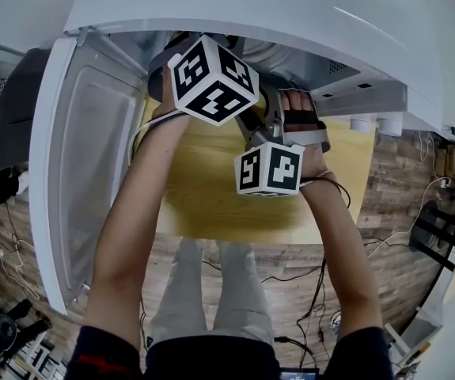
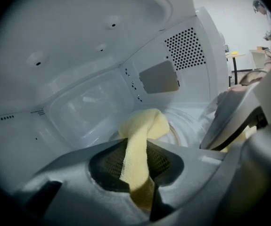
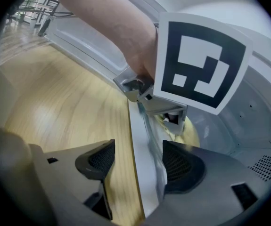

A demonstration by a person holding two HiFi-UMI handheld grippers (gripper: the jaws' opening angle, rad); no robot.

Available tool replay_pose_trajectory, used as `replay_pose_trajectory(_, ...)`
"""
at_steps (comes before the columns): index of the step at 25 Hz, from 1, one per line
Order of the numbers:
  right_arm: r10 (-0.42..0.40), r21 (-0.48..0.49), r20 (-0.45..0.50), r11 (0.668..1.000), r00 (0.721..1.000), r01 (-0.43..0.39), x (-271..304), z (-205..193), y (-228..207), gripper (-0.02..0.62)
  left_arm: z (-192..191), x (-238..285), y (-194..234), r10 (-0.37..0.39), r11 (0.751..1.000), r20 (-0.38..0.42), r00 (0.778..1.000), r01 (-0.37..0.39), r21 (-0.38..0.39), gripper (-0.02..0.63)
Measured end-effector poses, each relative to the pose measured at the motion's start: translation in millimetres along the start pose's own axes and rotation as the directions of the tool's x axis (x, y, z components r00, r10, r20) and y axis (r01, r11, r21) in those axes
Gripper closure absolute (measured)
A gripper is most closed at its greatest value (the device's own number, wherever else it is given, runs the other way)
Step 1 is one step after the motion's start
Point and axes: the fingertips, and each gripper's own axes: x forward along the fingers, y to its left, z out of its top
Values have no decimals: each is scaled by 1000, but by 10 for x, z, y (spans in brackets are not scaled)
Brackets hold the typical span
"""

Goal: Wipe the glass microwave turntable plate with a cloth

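Pinching limp cloth [image 2: 142,126], your left gripper [image 2: 140,173] is closed; right gripper [image 3: 137,166] gapes: take the slick, brittle plate [image 2: 176,131] by its rim.

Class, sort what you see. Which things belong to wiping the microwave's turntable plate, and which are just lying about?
Part of the job:
- yellow cloth, clamped in the left gripper jaws
- glass turntable plate
- microwave, door open
- right gripper, jaws apart

Just lying about:
- wooden table
- floor cables
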Motion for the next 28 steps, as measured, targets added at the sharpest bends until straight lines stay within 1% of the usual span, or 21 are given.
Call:
replay_pose_trajectory(4, 2, -4, -6, 1000, 1000, -2, 5, -6, 5, 307, -74, -26, 74, 32, 999, -12, 999, -32, 5, 544)
replay_pose_trajectory(8, -1, -3, -10, 1000, 1000, 1, 6, 0, 10, 307, -121, -52, 130, 58, 998, 3, 998, -58, -27, 544)
replay_pose_trajectory(11, -6, -10, -14, 1000, 1000, 6, 7, -3, -7, 307, -147, -74, 182, 82, 996, 0, 997, -82, -29, 544)
replay_pose_trajectory(18, -21, -9, -26, 1000, 999, 21, 19, -17, -5, 307, -252, -107, 290, 112, 993, -16, 994, -113, -38, 545)
replay_pose_trajectory(28, -39, -8, -27, 999, 999, 39, 11, -3, -15, 307, -257, -131, 314, 148, 989, -13, 989, -149, -23, 545)
